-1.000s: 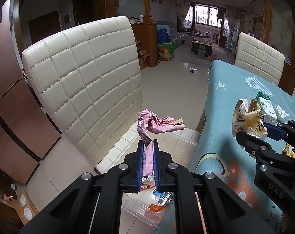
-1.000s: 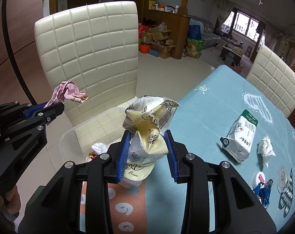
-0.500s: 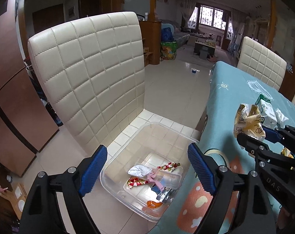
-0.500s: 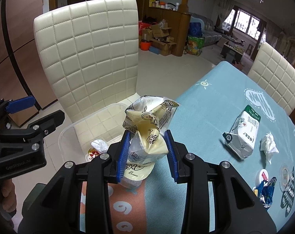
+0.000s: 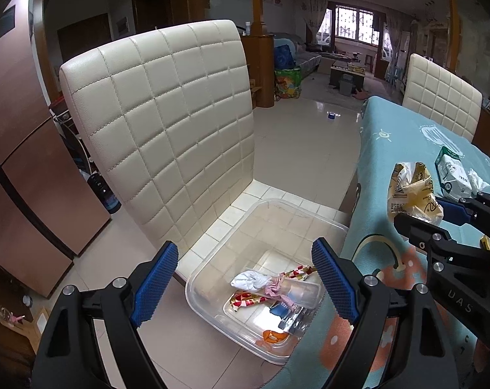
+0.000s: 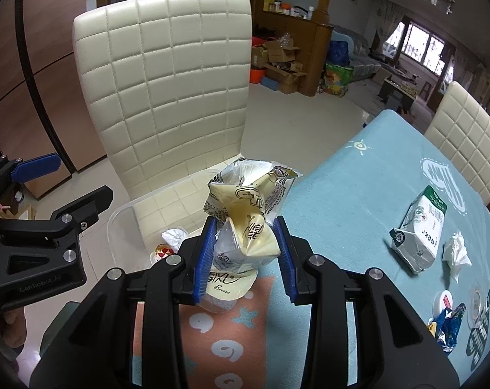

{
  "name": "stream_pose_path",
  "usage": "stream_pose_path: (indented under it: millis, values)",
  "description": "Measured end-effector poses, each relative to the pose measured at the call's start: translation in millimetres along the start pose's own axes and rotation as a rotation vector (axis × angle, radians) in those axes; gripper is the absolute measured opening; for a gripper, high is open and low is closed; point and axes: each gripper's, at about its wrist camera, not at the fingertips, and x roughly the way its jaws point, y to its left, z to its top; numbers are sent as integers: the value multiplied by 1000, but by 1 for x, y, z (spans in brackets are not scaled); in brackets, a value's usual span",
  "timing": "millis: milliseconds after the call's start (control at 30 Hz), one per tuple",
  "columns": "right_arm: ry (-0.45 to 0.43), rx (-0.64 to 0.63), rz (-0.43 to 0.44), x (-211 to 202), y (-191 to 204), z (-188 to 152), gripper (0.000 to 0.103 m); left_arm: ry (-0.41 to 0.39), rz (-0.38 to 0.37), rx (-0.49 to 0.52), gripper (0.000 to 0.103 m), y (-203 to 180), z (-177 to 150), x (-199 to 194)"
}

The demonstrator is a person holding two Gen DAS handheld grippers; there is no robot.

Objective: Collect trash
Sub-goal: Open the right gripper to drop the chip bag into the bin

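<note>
A clear plastic bin sits on the seat of a cream chair beside the table; the bin's rim also shows in the right wrist view. It holds several pieces of trash, among them a pink wrapper and a white tissue. My left gripper is open and empty above the bin. My right gripper is shut on a crumpled yellow and silver bag, held above the table's edge by the bin; the bag also shows in the left wrist view.
On the teal tablecloth lie a white and green packet, a crumpled white tissue, a blue wrapper and small lids. A second cream chair stands at the table's far side.
My left gripper opened and let go of the pink wrapper, which now lies in the bin. The right gripper kept its hold on the yellow bag and barely moved.
</note>
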Motion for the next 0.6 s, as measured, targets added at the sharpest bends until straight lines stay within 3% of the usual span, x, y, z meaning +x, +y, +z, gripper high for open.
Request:
stream_pose_path:
  millis: [300, 467, 600]
  values:
    - [-8, -19, 17, 4, 11, 8, 40, 5, 20, -9, 82, 12, -4, -2]
    - [-36, -26, 11, 1, 15, 9, 61, -6, 30, -14, 82, 21, -5, -8]
    - [-51, -42, -25, -3, 16, 7, 68, 3, 24, -31, 82, 25, -6, -7]
